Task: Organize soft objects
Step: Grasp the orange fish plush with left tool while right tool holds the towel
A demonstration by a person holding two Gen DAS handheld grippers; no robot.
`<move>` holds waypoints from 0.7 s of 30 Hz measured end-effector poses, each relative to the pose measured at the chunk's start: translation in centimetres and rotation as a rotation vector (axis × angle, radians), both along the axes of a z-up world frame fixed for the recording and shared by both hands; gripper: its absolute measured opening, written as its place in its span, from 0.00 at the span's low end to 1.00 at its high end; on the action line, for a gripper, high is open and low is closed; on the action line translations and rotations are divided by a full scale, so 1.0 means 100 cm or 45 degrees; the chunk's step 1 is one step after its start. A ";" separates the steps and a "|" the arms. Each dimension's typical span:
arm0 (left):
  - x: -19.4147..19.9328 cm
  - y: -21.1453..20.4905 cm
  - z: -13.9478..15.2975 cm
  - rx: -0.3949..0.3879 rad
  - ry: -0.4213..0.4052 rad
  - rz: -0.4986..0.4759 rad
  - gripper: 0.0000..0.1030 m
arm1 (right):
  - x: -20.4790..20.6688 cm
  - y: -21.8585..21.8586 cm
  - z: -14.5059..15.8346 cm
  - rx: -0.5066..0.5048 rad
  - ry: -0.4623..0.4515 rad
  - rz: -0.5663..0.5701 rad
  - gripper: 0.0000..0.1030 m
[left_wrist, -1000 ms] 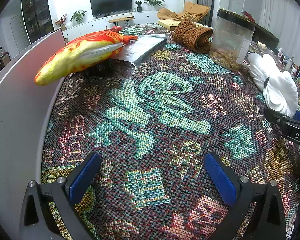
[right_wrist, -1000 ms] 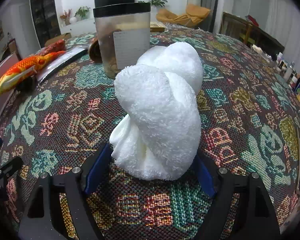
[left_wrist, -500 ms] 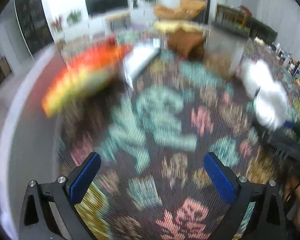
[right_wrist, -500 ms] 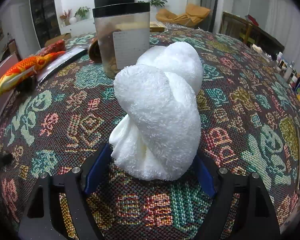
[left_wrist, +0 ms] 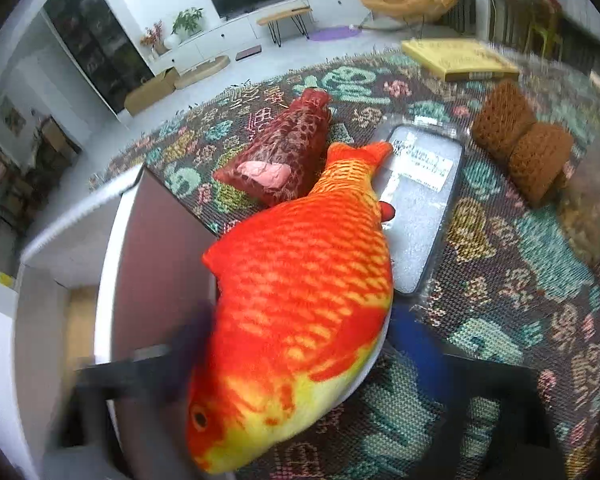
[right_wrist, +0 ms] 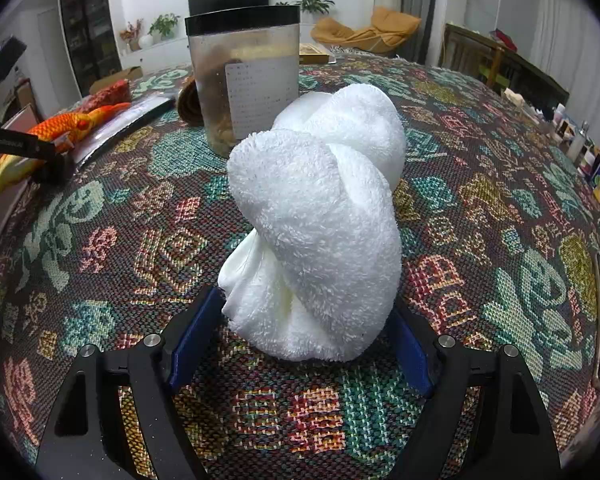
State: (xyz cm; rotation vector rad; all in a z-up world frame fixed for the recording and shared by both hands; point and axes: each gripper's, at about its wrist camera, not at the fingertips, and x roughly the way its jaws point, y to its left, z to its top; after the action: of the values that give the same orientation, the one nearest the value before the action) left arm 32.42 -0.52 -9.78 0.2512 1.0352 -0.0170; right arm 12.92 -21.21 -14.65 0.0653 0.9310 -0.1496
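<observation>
An orange plush fish (left_wrist: pixel 300 312) fills the space between the left gripper (left_wrist: pixel 300 364) fingers, whose jaws have just been closing around its body at the table edge. The right gripper (right_wrist: pixel 300 344) brackets a white towel bundle (right_wrist: pixel 320 232), pads apparently touching — grasp step; lifting comes next, likely.

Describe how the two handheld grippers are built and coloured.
The right gripper has two matte black angular fingers with cut-out slots, silver screws and blue pads on the inner faces. The left gripper shows the same black frame and blue pads, blurred; white lettering marks its side. No sleeves or cables show.
</observation>
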 end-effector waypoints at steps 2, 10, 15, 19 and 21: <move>-0.012 0.007 0.006 -0.079 -0.047 0.015 0.38 | 0.000 0.000 0.000 0.000 0.000 0.000 0.80; -0.137 -0.026 0.028 -0.304 -0.127 -0.106 0.52 | 0.000 0.000 0.000 0.001 -0.001 0.000 0.80; -0.196 -0.058 -0.016 -0.257 -0.051 -0.240 0.75 | 0.000 0.000 0.000 0.003 -0.001 0.000 0.80; -0.205 -0.075 -0.031 -0.070 -0.088 -0.282 0.84 | 0.000 0.000 -0.001 0.003 -0.001 -0.001 0.80; -0.203 -0.075 -0.032 -0.088 -0.084 -0.288 0.92 | 0.000 0.000 -0.001 0.004 -0.002 -0.001 0.80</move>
State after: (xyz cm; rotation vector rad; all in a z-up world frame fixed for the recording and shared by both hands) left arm 12.12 -7.98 -12.97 0.3030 0.9348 -0.2473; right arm 12.92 -21.23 -14.73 0.0684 0.9299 -0.1487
